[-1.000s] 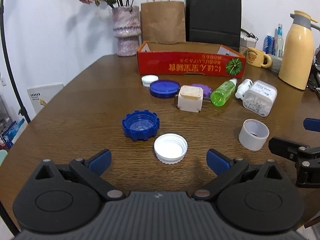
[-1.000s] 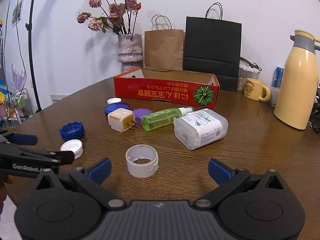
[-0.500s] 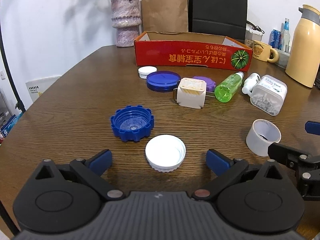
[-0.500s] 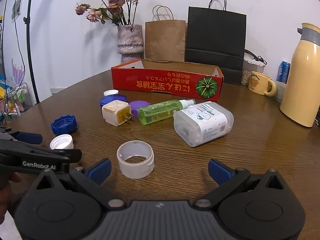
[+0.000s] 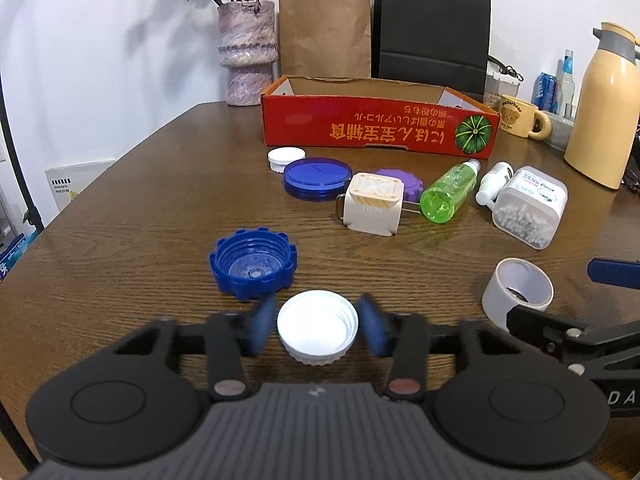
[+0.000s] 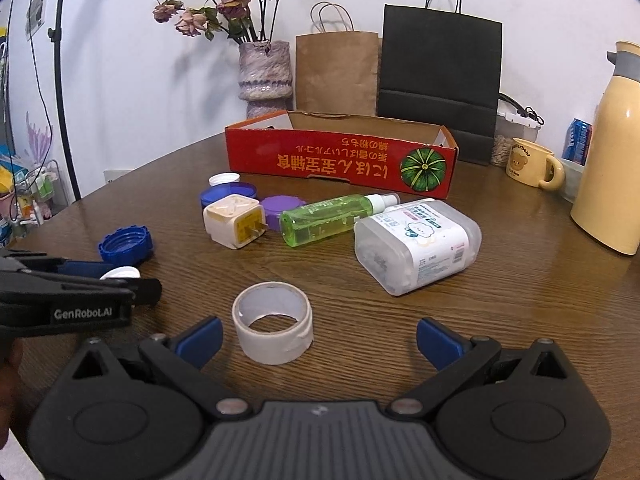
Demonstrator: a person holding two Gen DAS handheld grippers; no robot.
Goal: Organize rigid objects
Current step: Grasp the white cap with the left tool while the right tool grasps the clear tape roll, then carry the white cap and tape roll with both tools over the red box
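Observation:
My left gripper (image 5: 318,326) is shut on a white screw cap (image 5: 318,330) that rests open side up on the wooden table (image 5: 140,208). A blue ribbed cap (image 5: 253,263) lies just beyond it to the left. My right gripper (image 6: 318,336) is open, with a white tape roll (image 6: 273,327) between its fingers, nearer the left one. The red cardboard box (image 5: 378,127) stands open at the back. In front of it lie a small white cap (image 5: 286,158), a blue lid (image 5: 318,176), a purple lid (image 5: 400,182), a cream plug adapter (image 5: 374,204), a green spray bottle (image 5: 450,192) and a clear swab box (image 5: 530,206).
A vase of dried flowers (image 5: 248,56), a brown paper bag (image 5: 324,34) and a black paper bag (image 5: 432,32) stand behind the box. A yellow mug (image 5: 518,116) and a cream thermos (image 5: 604,108) stand at the right.
My left gripper moved forward and closed its fingers on the white cap. My right gripper edged forward so the tape roll now lies between its open fingers.

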